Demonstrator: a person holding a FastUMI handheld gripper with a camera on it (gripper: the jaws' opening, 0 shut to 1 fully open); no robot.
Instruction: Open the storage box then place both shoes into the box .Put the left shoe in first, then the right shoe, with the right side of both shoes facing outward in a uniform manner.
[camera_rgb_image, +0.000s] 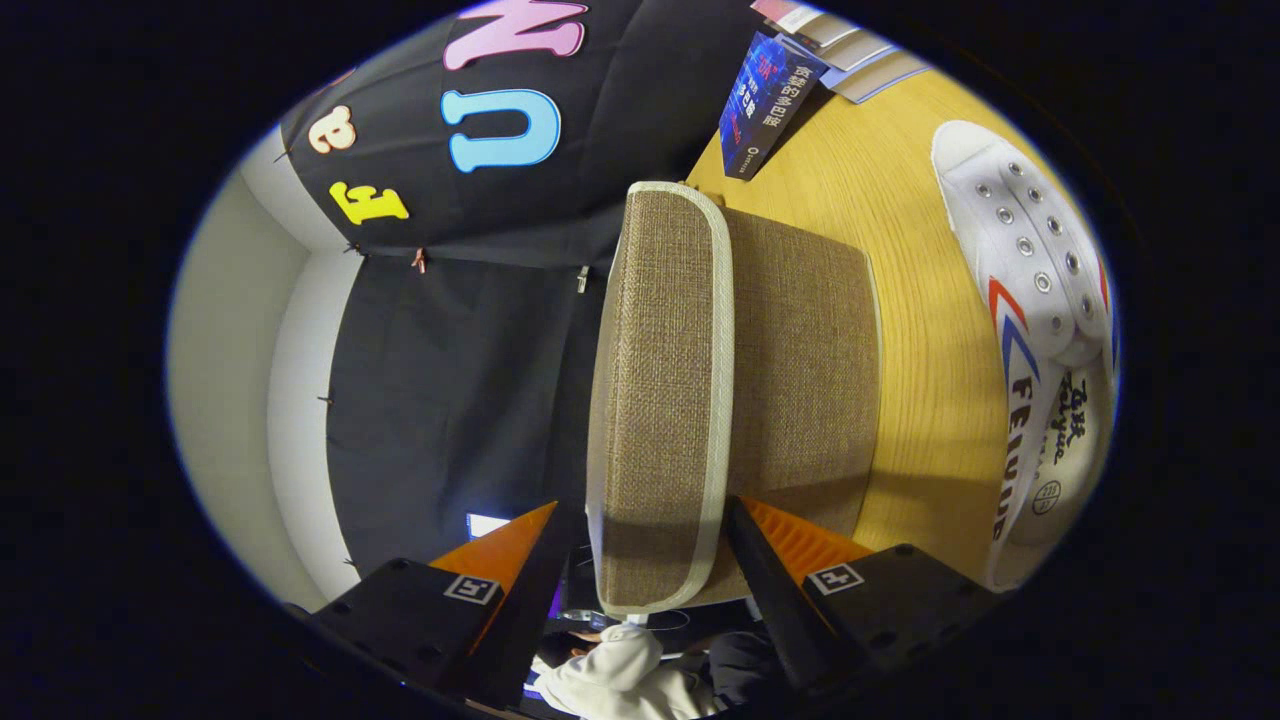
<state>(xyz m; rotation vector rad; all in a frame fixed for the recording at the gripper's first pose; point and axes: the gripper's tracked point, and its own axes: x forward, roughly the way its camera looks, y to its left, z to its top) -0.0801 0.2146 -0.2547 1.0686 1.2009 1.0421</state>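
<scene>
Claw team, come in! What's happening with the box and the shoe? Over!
Claw straddling box lid, contact unclear. Storage box not yet loaded. White sneaker on wooden table beside it.

One view, a fisheye lens riding on the hand-held gripper (645, 560), looking forward along its two fingers. The camera is rolled on its side: the desk (900, 200) stands as an upright plane on one flank, the booth's black cloth wall (450, 350) on the other. Very close range; the lid (660, 400) of the storage box (800, 380) lies edge-on between the spread fingers, which sit either side of its rim, touch uncertain. Beyond the box, a white shoe (1030, 300) lies on the desk near the field's margin, strongly curved by the lens. A person's light sleeve (620, 675) shows low between the fingers.
</scene>
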